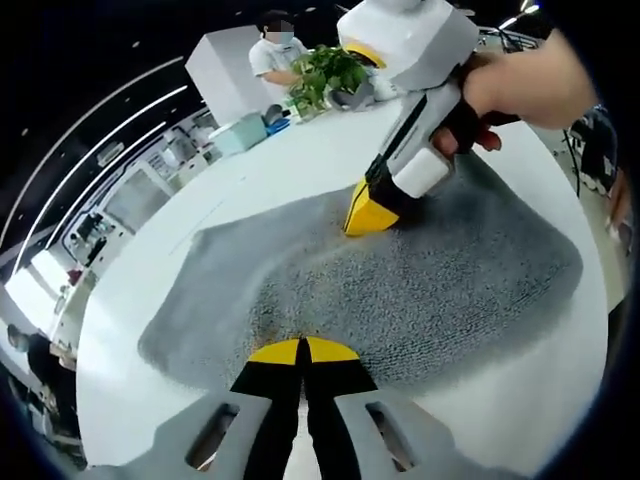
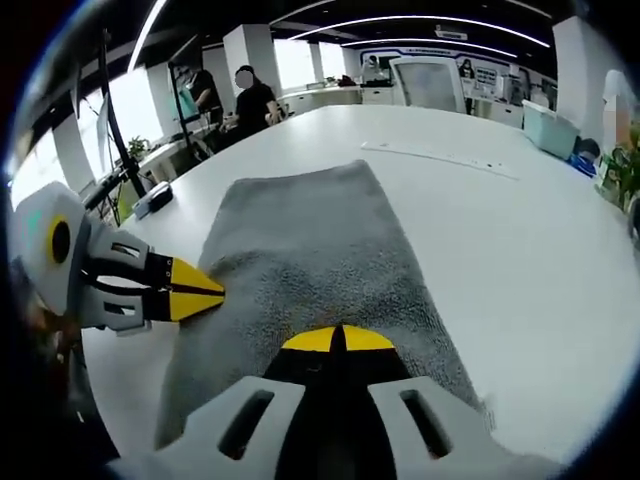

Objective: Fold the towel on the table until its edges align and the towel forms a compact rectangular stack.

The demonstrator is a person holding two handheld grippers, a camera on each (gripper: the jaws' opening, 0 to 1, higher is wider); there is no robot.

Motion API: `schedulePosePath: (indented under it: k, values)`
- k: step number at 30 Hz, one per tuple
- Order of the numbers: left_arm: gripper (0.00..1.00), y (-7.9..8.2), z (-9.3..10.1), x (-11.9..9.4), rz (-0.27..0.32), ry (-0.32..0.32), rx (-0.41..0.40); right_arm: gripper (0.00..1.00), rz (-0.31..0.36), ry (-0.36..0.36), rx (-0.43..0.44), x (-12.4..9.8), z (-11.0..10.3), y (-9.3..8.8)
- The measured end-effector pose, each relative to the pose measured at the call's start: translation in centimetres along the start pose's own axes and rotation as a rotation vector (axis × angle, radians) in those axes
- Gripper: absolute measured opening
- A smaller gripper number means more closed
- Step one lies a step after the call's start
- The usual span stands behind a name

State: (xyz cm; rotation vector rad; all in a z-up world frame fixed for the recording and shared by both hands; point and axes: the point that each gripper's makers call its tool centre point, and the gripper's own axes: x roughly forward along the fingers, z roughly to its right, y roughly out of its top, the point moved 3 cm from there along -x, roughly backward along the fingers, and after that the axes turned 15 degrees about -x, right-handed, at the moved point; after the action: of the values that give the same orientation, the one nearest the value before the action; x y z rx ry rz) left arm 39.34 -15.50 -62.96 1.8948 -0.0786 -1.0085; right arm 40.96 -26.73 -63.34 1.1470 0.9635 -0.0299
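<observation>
A grey towel (image 1: 420,290) lies spread on the round white table (image 1: 180,240), rumpled around both grippers. My left gripper (image 1: 302,350) is at the towel's near edge, jaws closed, with the cloth puckering up to its yellow tips. A hand holds my right gripper (image 1: 365,215) at the towel's far edge, its tips pressed shut into the pile. In the right gripper view the towel (image 2: 310,250) stretches away from my right gripper (image 2: 338,340), which is shut on it. There the left gripper (image 2: 195,290) comes in from the left and meets the towel's side edge.
A potted plant (image 1: 325,75) and a teal box (image 1: 238,132) stand at the table's far side, with a person (image 1: 275,50) behind them. Bare white tabletop (image 2: 520,250) lies to the right of the towel. Two people (image 2: 250,100) stand by desks in the background.
</observation>
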Motion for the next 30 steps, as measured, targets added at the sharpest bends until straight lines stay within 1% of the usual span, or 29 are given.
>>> schedulePosePath:
  k: [20,30]
  values:
    - [0.0,-0.2,-1.1,0.2,0.008,0.008,-0.049,0.0,0.007,0.009,0.012,-0.2,-0.8,-0.1]
    - [0.0,-0.2,-1.4,0.3,0.012,0.008,-0.054,0.0,0.008,0.016,0.017,-0.2,-1.1,-0.1]
